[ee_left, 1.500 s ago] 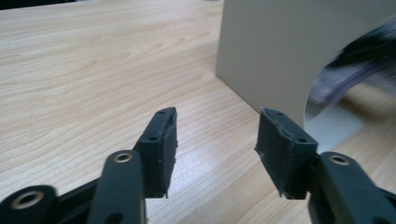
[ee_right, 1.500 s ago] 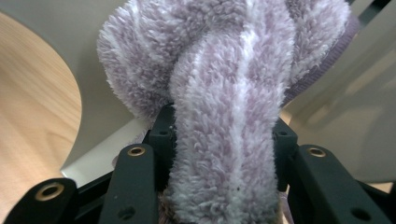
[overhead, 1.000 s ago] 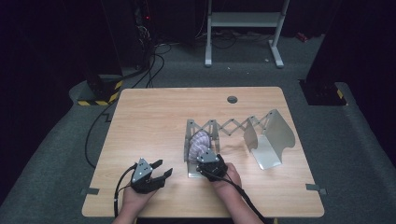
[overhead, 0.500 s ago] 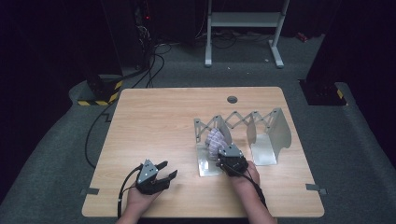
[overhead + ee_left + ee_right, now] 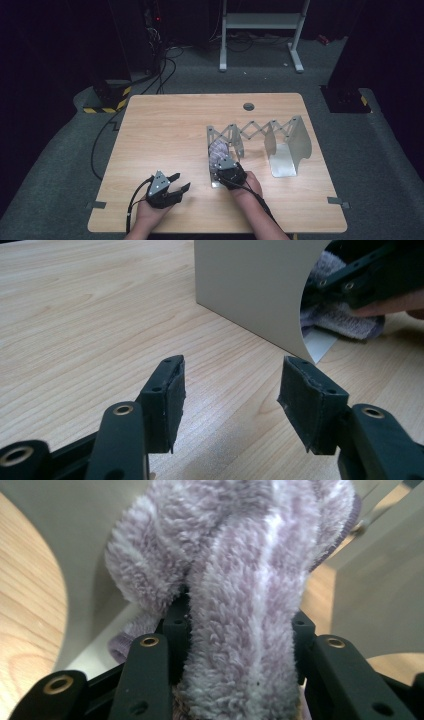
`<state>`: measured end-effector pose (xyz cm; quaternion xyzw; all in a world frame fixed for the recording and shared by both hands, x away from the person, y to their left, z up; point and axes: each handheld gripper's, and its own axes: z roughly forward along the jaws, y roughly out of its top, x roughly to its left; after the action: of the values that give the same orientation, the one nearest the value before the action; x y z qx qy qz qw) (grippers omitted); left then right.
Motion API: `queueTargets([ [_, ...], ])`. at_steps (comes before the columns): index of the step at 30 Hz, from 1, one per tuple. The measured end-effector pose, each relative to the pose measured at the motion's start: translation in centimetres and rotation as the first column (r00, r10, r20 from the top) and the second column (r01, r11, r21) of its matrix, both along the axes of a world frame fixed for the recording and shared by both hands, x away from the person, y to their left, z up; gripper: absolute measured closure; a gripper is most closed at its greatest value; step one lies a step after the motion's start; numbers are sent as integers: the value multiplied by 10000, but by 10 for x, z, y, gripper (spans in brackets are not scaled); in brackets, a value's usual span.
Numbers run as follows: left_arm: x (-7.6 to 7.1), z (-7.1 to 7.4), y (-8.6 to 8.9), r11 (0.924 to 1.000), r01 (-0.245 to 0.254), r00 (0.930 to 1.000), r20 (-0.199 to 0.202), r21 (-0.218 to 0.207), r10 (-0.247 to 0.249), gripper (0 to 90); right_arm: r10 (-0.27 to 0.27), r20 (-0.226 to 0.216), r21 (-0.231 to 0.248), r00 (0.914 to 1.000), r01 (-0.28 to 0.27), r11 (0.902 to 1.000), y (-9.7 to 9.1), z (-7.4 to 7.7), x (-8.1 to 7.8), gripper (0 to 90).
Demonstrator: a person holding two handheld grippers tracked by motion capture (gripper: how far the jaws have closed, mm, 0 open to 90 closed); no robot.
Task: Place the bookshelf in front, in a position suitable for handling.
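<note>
The right tool (image 5: 226, 164) grips a fluffy lilac cloth (image 5: 240, 580) inside the left bay of the grey metal expanding rack (image 5: 280, 135). The left tool (image 5: 172, 182) rests wide, empty on the wooden counter (image 5: 165, 130). Likely next: seat the cloth and release.

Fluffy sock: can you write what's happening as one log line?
right gripper jaws: shut on fluffy sock | sock: in metal rack | left gripper jaws: open, nothing between

The pale wooden table (image 5: 165, 130) has a smooth, matt top with fine straight grain. The lilac-and-white fluffy cloth (image 5: 240, 580) looks like soft, deep-piled fleece with a thin purple hem. The silvery-grey expanding metal rack (image 5: 260, 135) has smooth, dull sheet panels and thin scissor bars. The black left gripper (image 5: 230, 400) is matt plastic with brass-coloured rivets, and its pads (image 5: 172, 390) look rough and rubbery.
</note>
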<state>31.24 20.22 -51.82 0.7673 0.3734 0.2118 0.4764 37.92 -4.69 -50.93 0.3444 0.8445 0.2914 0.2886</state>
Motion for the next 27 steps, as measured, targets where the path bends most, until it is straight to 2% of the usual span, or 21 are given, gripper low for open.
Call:
queueTargets([
  [3, 0, 0, -1, 10000, 43, 10000, 10, 35, -43, 438, 71, 321, 130, 9995, -75, 9999, 1, 8, -2, 597],
  [4, 0, 0, -1, 9999, 67, 10000, -12, 106, -66, 438, 110, 690, 375, 9976, -137, 9992, 1, 21, -6, 597],
  [5, 0, 0, -1, 9999, 67, 10000, -12, 106, -66, 438, 110, 690, 375, 9976, -137, 9992, 1, 21, -6, 597],
  [8, 0, 0, -1, 9999, 57, 10000, -67, 125, -56, 437, 104, 1325, 851, 9911, -219, 9961, 0, 43, -10, 595],
  [9, 0, 0, -1, 9999, 57, 10000, -67, 125, -56, 438, 104, 1325, 851, 9911, -219, 9961, 0, 43, -10, 595],
  [10, 0, -1, 0, 9999, 42, 10000, -83, 122, -41, 438, 79, 1766, 1048, 9842, -268, 9941, 0, 58, -12, 595],
  [12, -1, -1, 0, 10000, 20, 10000, -91, 95, -19, 438, 63, 1930, 1125, 9812, -285, 9932, 0, 64, -13, 596],
  [13, -1, -1, 0, 9999, 19, 10000, -87, 124, -18, 438, 18, 2350, 1361, 9720, -348, 9901, 0, 78, -15, 597],
  [14, -1, -1, 0, 9999, 17, 10000, -81, 126, -16, 438, -19, 2547, 1501, 9670, -376, 9880, 0, 84, -17, 597],
  [15, -1, -1, 0, 9999, 27, 10000, -78, 134, -26, 438, -45, 2711, 1608, 9625, -406, 9861, 0, 90, -17, 597],
  [18, -1, -1, 0, 9999, 27, 10000, -75, 124, -26, 438, -71, 2851, 1760, 9585, -451, 9834, 0, 98, -17, 598],
  [19, -1, -1, 0, 9999, 31, 10000, -76, 126, -30, 438, -71, 2824, 1746, 9593, -441, 9837, 1, 98, -17, 598],
  [21, -1, -1, 0, 9999, 16, 10000, -81, 132, -14, 438, 20, 2541, 1514, 9672, -418, 9876, 2, 89, -14, 599],
  [27, -1, -1, 0, 9998, 87, 9999, -108, 161, -86, 438, 163, 1353, 759, 9907, -268, 9968, 9, 45, -8, 600],
])
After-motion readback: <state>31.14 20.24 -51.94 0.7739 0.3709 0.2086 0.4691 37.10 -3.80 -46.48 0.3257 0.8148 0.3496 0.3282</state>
